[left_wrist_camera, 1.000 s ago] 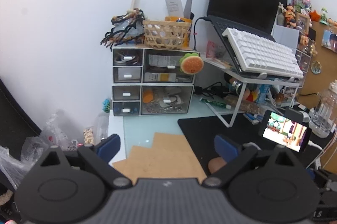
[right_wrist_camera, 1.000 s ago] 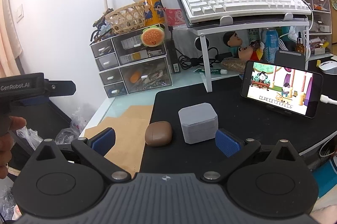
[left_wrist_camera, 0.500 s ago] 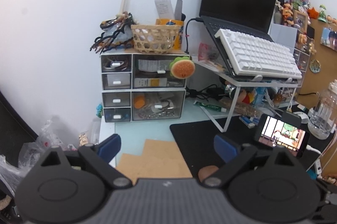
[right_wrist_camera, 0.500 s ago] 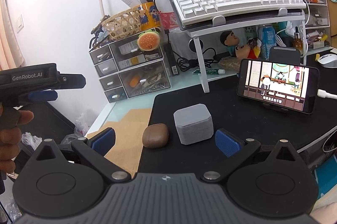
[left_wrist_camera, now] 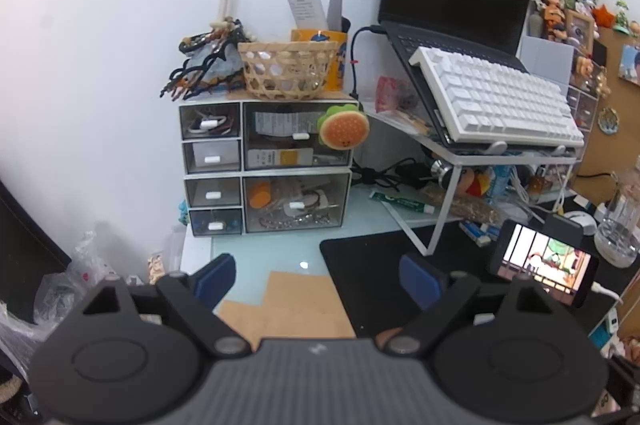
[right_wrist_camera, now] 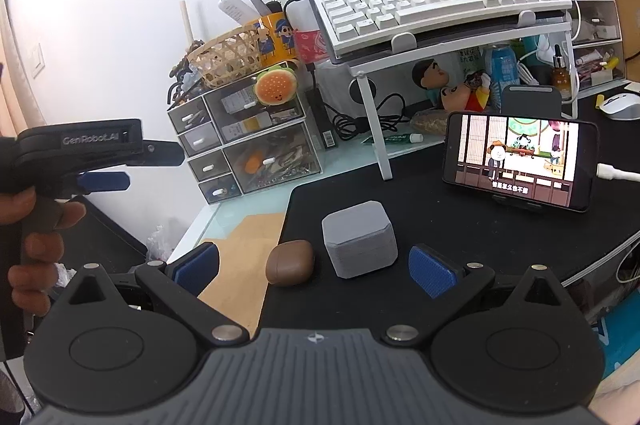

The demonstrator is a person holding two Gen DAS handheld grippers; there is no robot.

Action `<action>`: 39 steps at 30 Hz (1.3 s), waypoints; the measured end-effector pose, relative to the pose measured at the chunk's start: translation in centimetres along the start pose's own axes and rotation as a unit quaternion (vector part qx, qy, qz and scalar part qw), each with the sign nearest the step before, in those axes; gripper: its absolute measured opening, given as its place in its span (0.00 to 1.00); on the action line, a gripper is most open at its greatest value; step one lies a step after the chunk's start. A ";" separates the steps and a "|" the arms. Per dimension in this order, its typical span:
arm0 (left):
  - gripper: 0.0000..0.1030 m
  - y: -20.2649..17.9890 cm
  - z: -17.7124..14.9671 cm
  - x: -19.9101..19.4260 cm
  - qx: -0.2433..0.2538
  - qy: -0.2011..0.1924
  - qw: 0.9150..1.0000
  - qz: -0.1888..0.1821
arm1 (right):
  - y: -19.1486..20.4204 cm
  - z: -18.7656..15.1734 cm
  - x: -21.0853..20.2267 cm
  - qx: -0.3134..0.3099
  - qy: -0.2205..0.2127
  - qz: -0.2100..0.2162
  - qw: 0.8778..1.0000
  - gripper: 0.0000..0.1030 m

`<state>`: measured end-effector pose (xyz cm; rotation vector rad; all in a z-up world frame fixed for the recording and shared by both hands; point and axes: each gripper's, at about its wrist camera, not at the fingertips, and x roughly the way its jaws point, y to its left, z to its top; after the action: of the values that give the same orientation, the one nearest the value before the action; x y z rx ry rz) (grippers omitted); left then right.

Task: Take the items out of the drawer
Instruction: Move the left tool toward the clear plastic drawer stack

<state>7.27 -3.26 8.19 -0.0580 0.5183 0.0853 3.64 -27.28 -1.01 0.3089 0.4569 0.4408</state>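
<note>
Nearest, our left gripper [left_wrist_camera: 316,275] and right gripper [right_wrist_camera: 314,267] hover with fingers spread, holding nothing. Farther, at the desk's [left_wrist_camera: 280,253] back-left corner, the drawer unit [left_wrist_camera: 266,167] has every drawer shut, items inside: either none removed, or reclosed.

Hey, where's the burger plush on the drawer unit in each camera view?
Left wrist view: the burger plush hangs on the drawer unit's upper right drawer front, just above picture centre.
Right wrist view: the burger plush sits left of centre, upper half, on the same drawer front.
Shared landmark: the woven basket on top of the unit, just above and left of the plush.
</note>
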 end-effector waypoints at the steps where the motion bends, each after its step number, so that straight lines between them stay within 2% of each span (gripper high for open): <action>1: 0.87 -0.1 0.2 0.1 0.002 0.000 1.000 0.001 | -0.1 0.0 0.0 0.000 -0.001 0.001 1.000 1.00; 13: 0.85 -1.6 1.6 2.7 0.028 0.017 0.999 0.008 | -1.5 -0.1 -0.1 0.006 -0.008 0.004 1.000 1.00; 32: 0.75 0.1 4.1 7.9 -0.003 0.051 0.998 0.023 | -2.8 -0.2 0.7 0.021 -0.006 0.006 1.000 1.00; 39: 0.70 0.3 5.1 10.2 0.000 0.063 0.997 0.035 | -2.9 -0.2 1.0 0.021 -0.005 0.004 1.000 1.00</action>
<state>18.53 -1.90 7.52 -0.0464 0.6461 0.1506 5.31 -29.25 -2.66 0.3540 0.4549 0.4374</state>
